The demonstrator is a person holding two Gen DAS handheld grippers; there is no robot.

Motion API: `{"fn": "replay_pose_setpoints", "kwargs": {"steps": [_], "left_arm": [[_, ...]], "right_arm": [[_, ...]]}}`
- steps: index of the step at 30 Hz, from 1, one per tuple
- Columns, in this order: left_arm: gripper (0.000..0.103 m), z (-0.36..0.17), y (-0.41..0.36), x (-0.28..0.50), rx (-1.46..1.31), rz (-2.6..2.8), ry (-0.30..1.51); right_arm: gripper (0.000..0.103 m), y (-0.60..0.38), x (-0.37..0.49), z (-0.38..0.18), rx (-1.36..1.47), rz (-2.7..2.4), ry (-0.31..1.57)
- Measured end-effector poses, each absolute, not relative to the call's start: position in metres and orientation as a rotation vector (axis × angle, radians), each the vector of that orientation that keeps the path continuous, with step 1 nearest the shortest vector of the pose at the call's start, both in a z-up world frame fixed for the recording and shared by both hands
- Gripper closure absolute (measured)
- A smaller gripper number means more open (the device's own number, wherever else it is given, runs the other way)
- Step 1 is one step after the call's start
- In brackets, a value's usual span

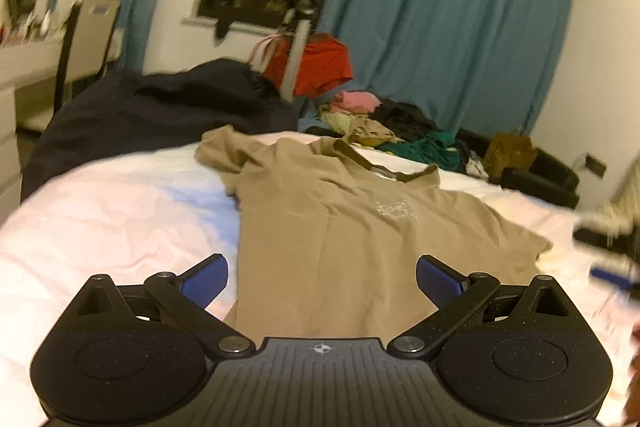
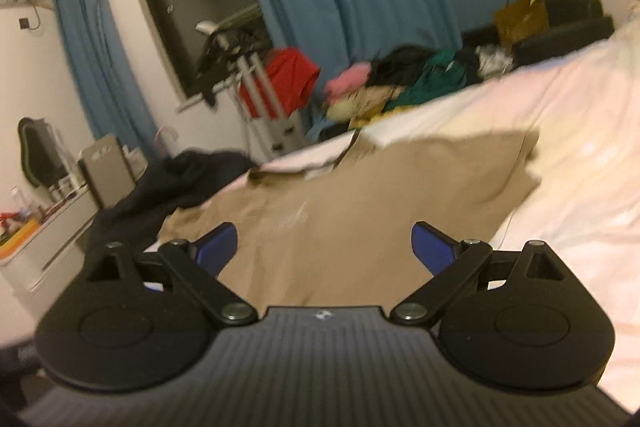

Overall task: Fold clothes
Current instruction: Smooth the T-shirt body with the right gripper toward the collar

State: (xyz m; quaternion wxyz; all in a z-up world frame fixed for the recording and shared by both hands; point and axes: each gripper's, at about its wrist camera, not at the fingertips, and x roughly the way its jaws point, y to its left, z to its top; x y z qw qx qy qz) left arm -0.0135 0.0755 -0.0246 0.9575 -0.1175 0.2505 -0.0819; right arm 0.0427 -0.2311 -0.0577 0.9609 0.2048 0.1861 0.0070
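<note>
- Left hand-held gripper (image 1: 322,277) spread wide, blue pads apart, pinching nothing, hovering just above the near hem of the tan T-shirt (image 1: 340,227).
- Right hand-held gripper (image 2: 324,247) likewise spread and empty, over the same tan T-shirt (image 2: 360,203), though blurred.
- Tan T-shirt spread nearly flat on the white bed (image 1: 100,211), long axis running near to far: hem near, collar (image 1: 384,167) far, one sleeve (image 1: 224,151) bunched at far left.
- Straight ahead of both, then; left appears nearer the hem, judging by how the cloth passes under its pads.
- Heap of unfolded clothes (image 1: 384,127) at the far edge, well apart.
- Likely next: pinching hem or side edge for a first fold.
</note>
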Motion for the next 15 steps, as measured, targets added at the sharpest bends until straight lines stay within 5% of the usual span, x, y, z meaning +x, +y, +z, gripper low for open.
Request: {"fn": "replay_pose_setpoints", "kwargs": {"steps": [7, 15], "left_arm": [[0.006, -0.043, 0.133, 0.027, -0.585, -0.098, 0.606], [0.029, -0.093, 0.189, 0.119, -1.025, -0.023, 0.605]], "right_arm": [[0.008, -0.214, 0.039, -0.068, 0.429, 0.047, 0.401], [0.008, -0.225, 0.071, -0.100, 0.541, 0.045, 0.486]]}}
